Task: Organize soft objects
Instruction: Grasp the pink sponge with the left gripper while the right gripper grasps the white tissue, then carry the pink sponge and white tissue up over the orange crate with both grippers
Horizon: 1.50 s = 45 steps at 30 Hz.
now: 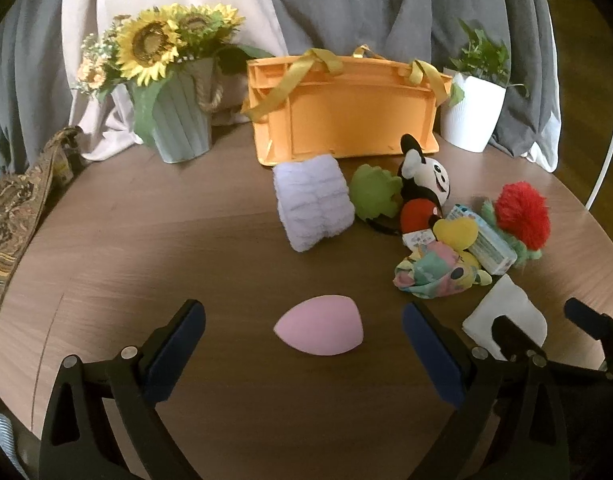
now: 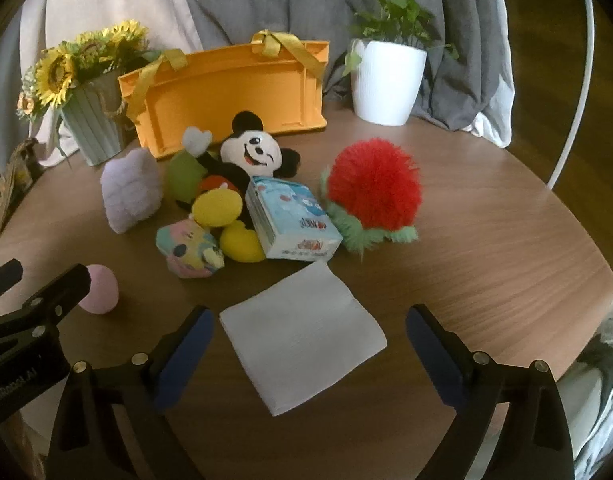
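My left gripper [image 1: 304,340] is open, its fingers on either side of a pink egg-shaped sponge [image 1: 318,326] on the table. My right gripper [image 2: 310,350] is open around a folded white cloth [image 2: 302,340]. Behind lie a lilac rolled towel [image 1: 314,202], a green plush [image 1: 376,192], a Mickey Mouse plush [image 2: 250,156], a tissue pack [image 2: 292,216], a pastel scrunchie [image 2: 190,248] and a red fluffy ball with green fringe [image 2: 372,190]. An orange basket [image 1: 342,108] with yellow ribbon handles lies on its side at the back.
A sunflower vase [image 1: 178,120] stands at the back left and a white potted plant [image 2: 386,80] at the back right. Grey and white curtains hang behind. A patterned fabric [image 1: 14,216] lies at the table's left edge.
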{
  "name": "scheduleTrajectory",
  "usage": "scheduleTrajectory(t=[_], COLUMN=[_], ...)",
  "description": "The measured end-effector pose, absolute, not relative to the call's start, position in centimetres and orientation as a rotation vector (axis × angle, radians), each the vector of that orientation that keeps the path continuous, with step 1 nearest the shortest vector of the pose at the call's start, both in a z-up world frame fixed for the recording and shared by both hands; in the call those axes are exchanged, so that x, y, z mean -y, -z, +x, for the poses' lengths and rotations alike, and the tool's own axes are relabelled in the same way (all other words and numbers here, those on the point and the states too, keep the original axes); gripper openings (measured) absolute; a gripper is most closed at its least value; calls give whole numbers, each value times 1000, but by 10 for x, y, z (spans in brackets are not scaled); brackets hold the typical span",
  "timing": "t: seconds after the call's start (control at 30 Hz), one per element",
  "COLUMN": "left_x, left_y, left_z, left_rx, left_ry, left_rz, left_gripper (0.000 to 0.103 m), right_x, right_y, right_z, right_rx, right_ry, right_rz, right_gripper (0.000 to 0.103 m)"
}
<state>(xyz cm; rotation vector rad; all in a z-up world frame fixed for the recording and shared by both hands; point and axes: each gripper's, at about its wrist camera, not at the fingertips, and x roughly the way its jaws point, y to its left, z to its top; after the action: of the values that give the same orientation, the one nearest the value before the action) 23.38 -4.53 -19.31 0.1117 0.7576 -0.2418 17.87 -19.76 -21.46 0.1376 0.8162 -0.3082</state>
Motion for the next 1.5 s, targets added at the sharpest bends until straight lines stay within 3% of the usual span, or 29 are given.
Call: scheduleTrajectory(t=[0.3,0.47,0.53,0.73,0.87,1.07,1.17,1.5], left_x=[51,51,52,49,48,49,49,45], left_y=[211,217,219,221,220,219,217,193], left_z=[243,246,248,250,250,248,246,238], left_rx=[-811,-831,-844,-857,-860,-862,-853,-816], left_ry=[254,271,285,285,302,325,332,364], left_rz=[101,95,95,85,83,83,85,74], left_gripper=[87,76,67,51,50,47,47,47], right_x=[200,200,200,197,195,192,192,185], right_y=[231,235,237,236,233,228,223,201], right_z=[182,183,185,186,186,186,185,177], right_rx=[-847,-854,-862,-855,-850,-850,-847,-819], right_ry=[301,296,293,280,258,215,193,162], right_rz=[149,156,154,146,151,156,174,201], right_gripper=[92,82,80,62,37,15,10,9])
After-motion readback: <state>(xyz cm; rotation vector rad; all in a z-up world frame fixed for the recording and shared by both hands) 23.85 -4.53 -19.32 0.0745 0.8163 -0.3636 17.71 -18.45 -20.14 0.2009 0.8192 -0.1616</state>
